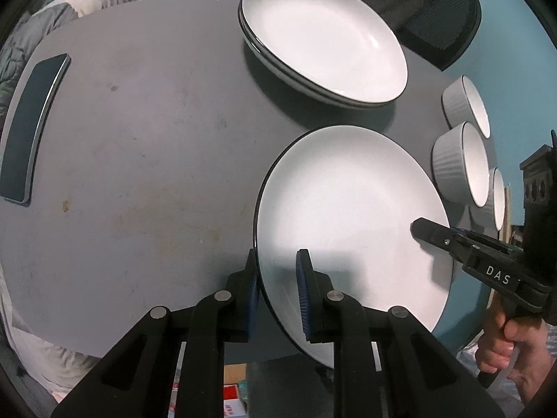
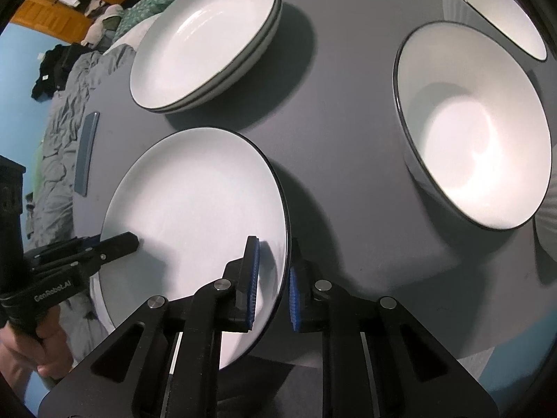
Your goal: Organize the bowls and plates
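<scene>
A white plate with a dark rim point(image 1: 351, 209) point(image 2: 195, 195) hangs tilted just above the grey table's near edge, casting a shadow. My left gripper point(image 1: 277, 289) point(image 2: 120, 244) is shut on its left rim, one pad on top and one underneath. On the opposite rim my right gripper point(image 2: 274, 278) point(image 1: 426, 231) is shut the same way. Farther back on the table sits a stack of similar white plates point(image 1: 323, 38) point(image 2: 205, 38). At the right side stand white ribbed bowls point(image 1: 459, 163) point(image 2: 477, 132), one behind another point(image 1: 466, 104) point(image 2: 494, 10).
A dark phone point(image 1: 31, 125) point(image 2: 87, 153) lies near the left edge of the grey table point(image 1: 139, 156) point(image 2: 348, 132). A black mesh chair point(image 1: 438, 14) stands behind the table. Grey bedding point(image 2: 59, 111) lies beyond the left side. A hand point(image 1: 511, 345) grips the right tool's handle.
</scene>
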Tool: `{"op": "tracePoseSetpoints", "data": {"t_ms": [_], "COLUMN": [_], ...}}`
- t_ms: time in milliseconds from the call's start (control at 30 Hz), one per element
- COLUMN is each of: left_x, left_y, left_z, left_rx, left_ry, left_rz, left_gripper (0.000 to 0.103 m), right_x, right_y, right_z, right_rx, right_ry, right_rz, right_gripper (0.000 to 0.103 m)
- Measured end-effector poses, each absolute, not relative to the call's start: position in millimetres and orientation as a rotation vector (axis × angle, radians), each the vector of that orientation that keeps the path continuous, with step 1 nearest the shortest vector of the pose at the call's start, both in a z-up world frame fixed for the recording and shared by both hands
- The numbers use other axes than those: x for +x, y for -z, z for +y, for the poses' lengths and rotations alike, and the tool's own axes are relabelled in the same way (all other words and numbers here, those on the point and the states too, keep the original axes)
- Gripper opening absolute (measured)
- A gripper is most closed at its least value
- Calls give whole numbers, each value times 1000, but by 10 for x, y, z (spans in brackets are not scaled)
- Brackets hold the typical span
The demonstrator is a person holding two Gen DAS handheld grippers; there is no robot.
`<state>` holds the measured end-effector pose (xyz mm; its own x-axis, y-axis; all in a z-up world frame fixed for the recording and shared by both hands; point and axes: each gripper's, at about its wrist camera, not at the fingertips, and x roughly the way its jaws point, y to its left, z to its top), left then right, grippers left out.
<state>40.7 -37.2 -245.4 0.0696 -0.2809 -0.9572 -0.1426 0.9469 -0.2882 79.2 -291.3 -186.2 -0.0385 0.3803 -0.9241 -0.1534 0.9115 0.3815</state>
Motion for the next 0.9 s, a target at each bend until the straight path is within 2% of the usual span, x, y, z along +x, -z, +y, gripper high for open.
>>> {"op": "tracePoseSetpoints", "data": {"t_ms": [500,900], "left_x": [466,1042], "left_y": [1983,1840], "left_z": [-235,-231], "left_rx": [-354,-302], "left_ry": [97,94], "left_rz": [1425,1368], "left_gripper": [19,19], "right_x": [839,1383], "right_y": [1483,1337], "right_z": [-2936,-2822], "right_rx": [165,145], "right_ry": [-462,-475], "right_rz": [1486,1413], "right_gripper": [15,14]}}
